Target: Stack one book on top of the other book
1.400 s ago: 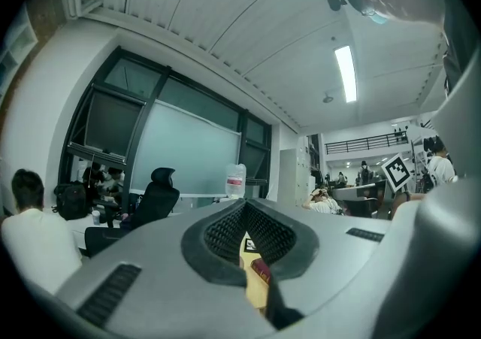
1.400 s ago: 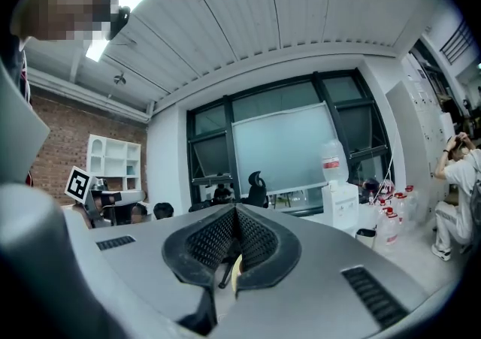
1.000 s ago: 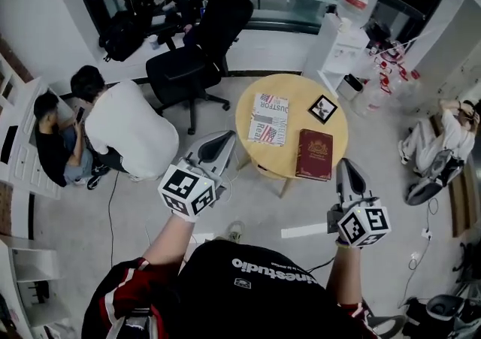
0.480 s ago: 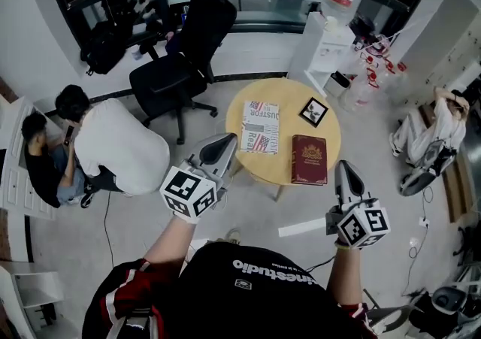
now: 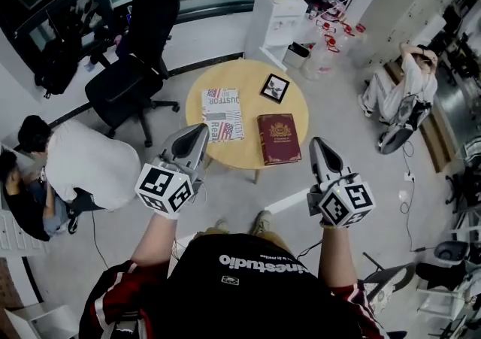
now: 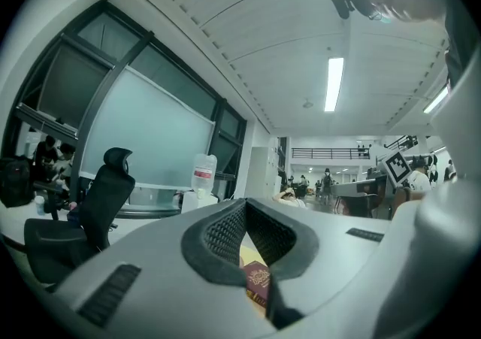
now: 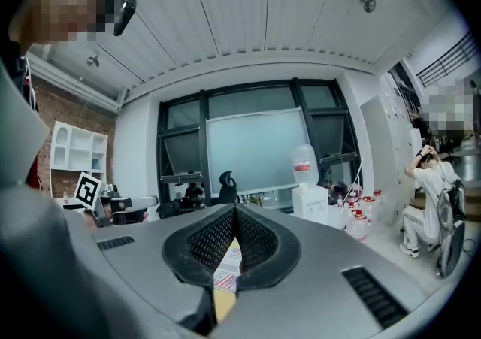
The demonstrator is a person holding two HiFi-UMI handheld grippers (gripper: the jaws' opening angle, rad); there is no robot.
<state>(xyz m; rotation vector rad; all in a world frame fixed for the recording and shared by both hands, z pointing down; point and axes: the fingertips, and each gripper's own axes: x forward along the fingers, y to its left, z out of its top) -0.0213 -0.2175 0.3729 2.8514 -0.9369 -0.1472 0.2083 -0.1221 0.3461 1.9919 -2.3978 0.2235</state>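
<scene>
Approach step: left claw (image 5: pixel 200 131) and right claw (image 5: pixel 317 142) hover clenched and empty near the tabletop (image 5: pixel 248 78), red book (image 5: pixel 279 138) lying right of the printed book (image 5: pixel 223 113), so next one must open.

table (image 5: pixel 242 79): pale wood, seen as smooth and matt
red book (image 5: pixel 279 138): leather-like cover, faintly glossy, gilt stamping
patterned book (image 5: pixel 223 113): printed paper cover, matt
left gripper (image 5: pixel 198 133): smooth grey plastic, dark ribbed inner faces
office chair (image 5: pixel 124 86): black cloth, matt
</scene>
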